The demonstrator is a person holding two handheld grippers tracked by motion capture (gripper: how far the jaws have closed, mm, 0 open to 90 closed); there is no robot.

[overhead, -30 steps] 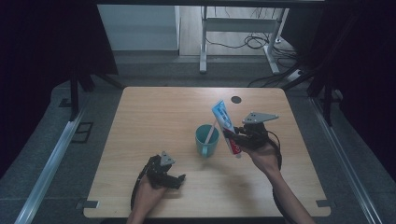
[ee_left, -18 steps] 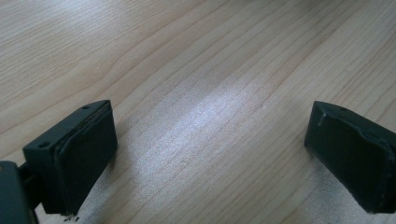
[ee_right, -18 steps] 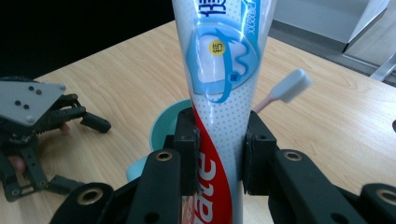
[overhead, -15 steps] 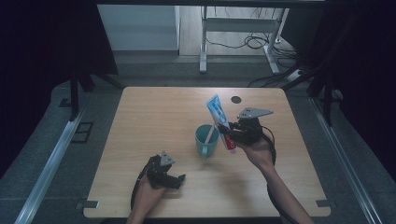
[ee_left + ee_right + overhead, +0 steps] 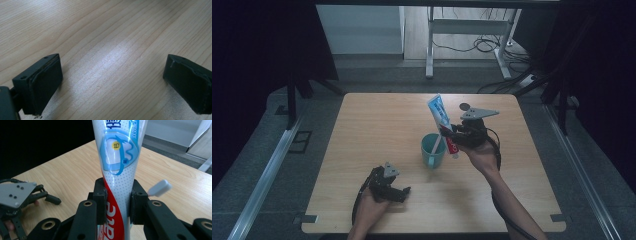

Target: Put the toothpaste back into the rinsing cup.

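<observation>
high view: my right gripper (image 5: 451, 136) is clamped on the tube (image 5: 440, 117), cap end down, crimped end up toward 11 o'clock. the cup (image 5: 433, 150) stands just at 7 o'clock of the tube, a toothbrush (image 5: 436, 144) leaning in it. my left gripper (image 5: 398, 192) rests on the table (image 5: 377, 125), well off at 7 o'clock from the cup — the right is the nearer hand.

left gripper view: jaws wide apart, nothing between them, bare wood.

right gripper view: both pads (image 5: 100, 202) press the tube (image 5: 118, 170) — its long axis runs straight up between them; the brush head (image 5: 160, 188) pokes out at 3 o'clock.
</observation>
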